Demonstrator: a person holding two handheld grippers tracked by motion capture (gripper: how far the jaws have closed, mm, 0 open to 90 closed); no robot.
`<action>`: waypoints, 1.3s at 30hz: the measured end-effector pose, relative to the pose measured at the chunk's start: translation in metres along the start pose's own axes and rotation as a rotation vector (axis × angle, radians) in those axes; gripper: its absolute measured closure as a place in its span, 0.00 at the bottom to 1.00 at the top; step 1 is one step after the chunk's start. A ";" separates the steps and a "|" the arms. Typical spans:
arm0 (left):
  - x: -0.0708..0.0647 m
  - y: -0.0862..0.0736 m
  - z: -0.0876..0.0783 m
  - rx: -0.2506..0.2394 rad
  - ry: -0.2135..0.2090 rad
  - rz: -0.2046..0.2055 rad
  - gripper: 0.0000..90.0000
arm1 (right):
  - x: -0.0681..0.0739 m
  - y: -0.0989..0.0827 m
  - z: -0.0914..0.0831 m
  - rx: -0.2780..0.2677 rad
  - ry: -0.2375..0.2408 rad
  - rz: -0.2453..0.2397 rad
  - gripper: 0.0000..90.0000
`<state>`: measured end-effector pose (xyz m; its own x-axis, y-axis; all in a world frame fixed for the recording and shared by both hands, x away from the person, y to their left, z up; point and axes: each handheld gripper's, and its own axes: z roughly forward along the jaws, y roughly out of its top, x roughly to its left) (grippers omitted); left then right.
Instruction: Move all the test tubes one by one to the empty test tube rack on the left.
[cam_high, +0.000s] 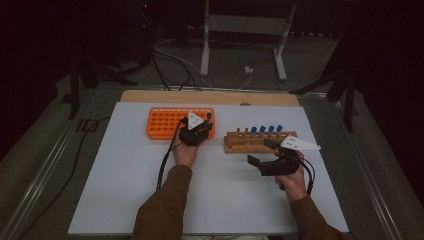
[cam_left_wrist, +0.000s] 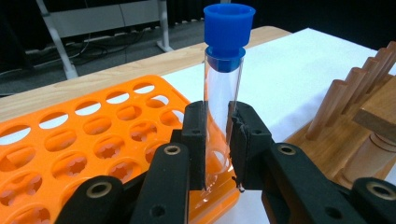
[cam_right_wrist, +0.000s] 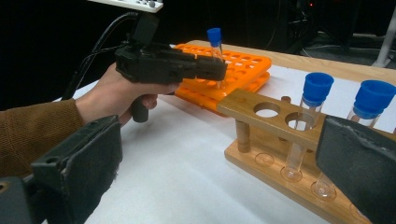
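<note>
A clear test tube with a blue cap (cam_left_wrist: 223, 93) stands almost upright between the jaws of my left gripper (cam_left_wrist: 217, 135), which is shut on it. The tube's lower end is at the near right corner of the orange rack (cam_left_wrist: 93, 135); whether it sits in a hole I cannot tell. From above, the left gripper (cam_high: 200, 131) is at the right end of the orange rack (cam_high: 165, 122). My right gripper (cam_high: 260, 151) hovers open and holds nothing, just in front of the wooden rack (cam_high: 240, 142), which holds several blue-capped tubes (cam_high: 266, 129). Its jaws frame two of those tubes (cam_right_wrist: 313, 98).
Both racks stand on a white mat (cam_high: 130, 190) laid over a wooden table (cam_high: 210, 96). Most holes of the orange rack hold nothing. Beyond the table lie a dark floor with cables (cam_high: 170, 60) and the legs of a metal stand (cam_high: 205, 45).
</note>
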<state>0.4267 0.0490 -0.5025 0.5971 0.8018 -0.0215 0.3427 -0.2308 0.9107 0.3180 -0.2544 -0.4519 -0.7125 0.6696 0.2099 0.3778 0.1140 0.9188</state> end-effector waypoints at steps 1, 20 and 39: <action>-0.001 0.000 0.000 0.010 0.003 0.013 0.87 | 0.000 0.000 0.000 0.000 0.001 0.002 0.01; -0.002 -0.001 0.002 0.092 0.005 0.014 0.85 | -0.001 -0.002 0.002 0.010 0.001 0.006 0.01; 0.015 0.014 -0.043 0.070 -0.077 -0.143 0.35 | -0.008 -0.003 0.002 0.020 -0.049 0.005 0.01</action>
<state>0.4091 0.0815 -0.4727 0.5913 0.7854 -0.1831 0.4762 -0.1568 0.8652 0.3237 -0.2584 -0.4571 -0.6809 0.7051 0.1978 0.3937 0.1247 0.9108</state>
